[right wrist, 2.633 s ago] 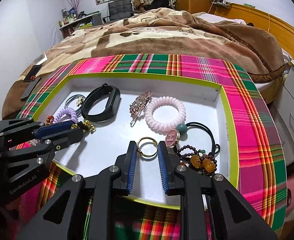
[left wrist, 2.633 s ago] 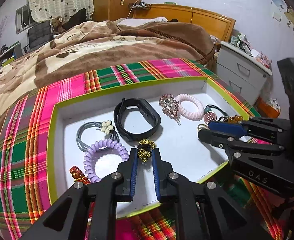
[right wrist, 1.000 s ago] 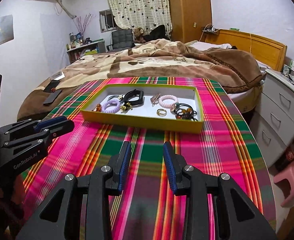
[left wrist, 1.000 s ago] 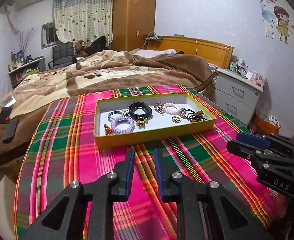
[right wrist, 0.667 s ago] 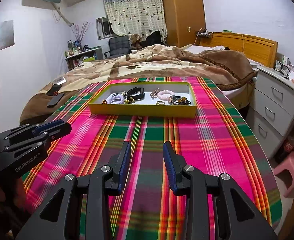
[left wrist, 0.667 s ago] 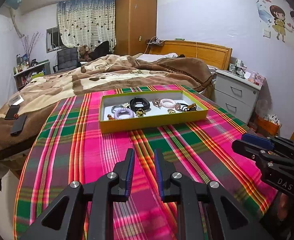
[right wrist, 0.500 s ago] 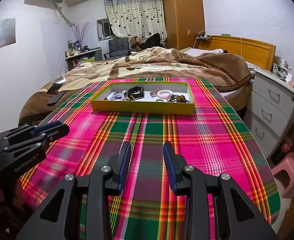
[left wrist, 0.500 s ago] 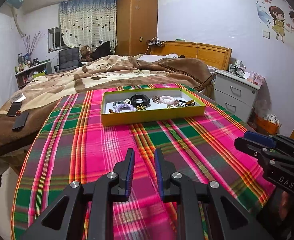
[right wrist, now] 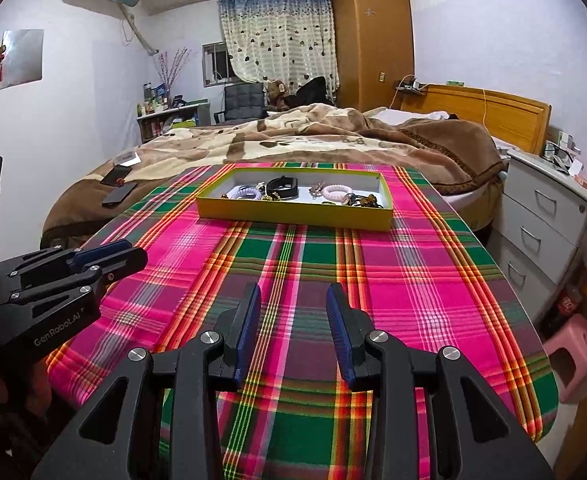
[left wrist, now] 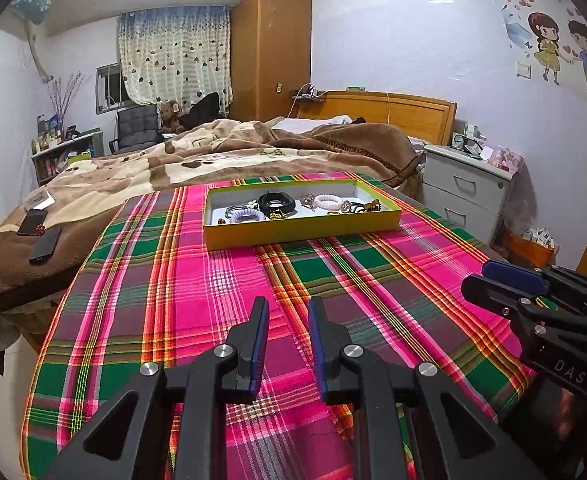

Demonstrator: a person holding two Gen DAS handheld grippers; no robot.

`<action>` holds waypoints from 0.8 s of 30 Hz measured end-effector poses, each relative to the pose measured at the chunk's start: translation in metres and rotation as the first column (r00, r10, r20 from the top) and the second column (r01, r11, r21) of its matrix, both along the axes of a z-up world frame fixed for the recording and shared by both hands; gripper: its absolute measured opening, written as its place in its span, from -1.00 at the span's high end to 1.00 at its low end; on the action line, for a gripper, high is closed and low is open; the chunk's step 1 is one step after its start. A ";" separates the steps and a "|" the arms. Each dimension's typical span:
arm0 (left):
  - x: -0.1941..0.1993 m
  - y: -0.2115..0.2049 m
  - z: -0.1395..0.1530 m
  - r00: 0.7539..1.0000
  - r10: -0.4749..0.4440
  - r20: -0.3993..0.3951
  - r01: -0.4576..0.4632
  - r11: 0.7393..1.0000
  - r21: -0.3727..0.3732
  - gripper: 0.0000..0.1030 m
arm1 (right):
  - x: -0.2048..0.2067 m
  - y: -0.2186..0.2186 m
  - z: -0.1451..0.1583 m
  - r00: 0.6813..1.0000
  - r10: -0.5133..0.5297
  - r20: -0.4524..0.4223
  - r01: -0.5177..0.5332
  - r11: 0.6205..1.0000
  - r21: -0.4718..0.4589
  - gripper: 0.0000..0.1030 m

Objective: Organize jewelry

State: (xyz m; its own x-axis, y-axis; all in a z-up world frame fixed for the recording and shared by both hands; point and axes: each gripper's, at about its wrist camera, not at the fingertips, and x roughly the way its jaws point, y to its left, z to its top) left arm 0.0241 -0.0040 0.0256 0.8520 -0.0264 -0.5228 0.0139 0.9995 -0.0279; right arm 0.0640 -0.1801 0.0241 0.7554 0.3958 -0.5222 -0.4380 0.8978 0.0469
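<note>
Two claws hang over the near edge of the desk (left wrist: 221,280), which is covered by a plaid cloth (right wrist: 413,272), and both are far from the work. We see the yellow tray (left wrist: 301,232) at the far end of the desk, next to the bed (right wrist: 333,136), with the jewelry (left wrist: 277,207) all lying inside it. Our left claw (left wrist: 288,308) is open with nothing between its fingers, and our right claw (right wrist: 293,292) is open a little wider, also empty.

We judge the sorting looks finished. The risk now is small: if we return to the tray, a claw could catch the loose cloth and drag the tray. The small ring (left wrist: 332,213) could easily slip from the claw and roll off.
</note>
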 end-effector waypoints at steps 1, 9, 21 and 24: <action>-0.001 0.000 0.000 1.000 0.001 0.001 -0.001 1.000 0.001 0.63 | 0.000 0.000 0.000 1.000 -0.001 0.000 0.001 1.000 0.001 0.32; -0.001 0.000 0.000 1.000 0.004 -0.002 -0.004 1.000 0.001 0.63 | -0.001 -0.001 0.000 1.000 -0.001 -0.001 0.001 1.000 0.001 0.31; 0.000 0.006 -0.001 1.000 0.015 -0.003 -0.015 1.000 -0.006 0.63 | 0.000 -0.002 0.000 1.000 -0.003 -0.004 0.003 1.000 0.001 0.31; 0.001 0.005 -0.001 1.000 0.017 -0.001 -0.017 1.000 -0.002 0.63 | 0.000 -0.002 0.001 1.000 -0.003 -0.004 0.003 1.000 0.001 0.31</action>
State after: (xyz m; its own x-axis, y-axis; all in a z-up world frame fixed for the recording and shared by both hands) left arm 0.0248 0.0012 0.0247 0.8519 -0.0132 -0.5236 -0.0030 0.9995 -0.0301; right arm 0.0637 -0.1816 0.0246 0.7545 0.3944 -0.5246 -0.4354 0.8989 0.0495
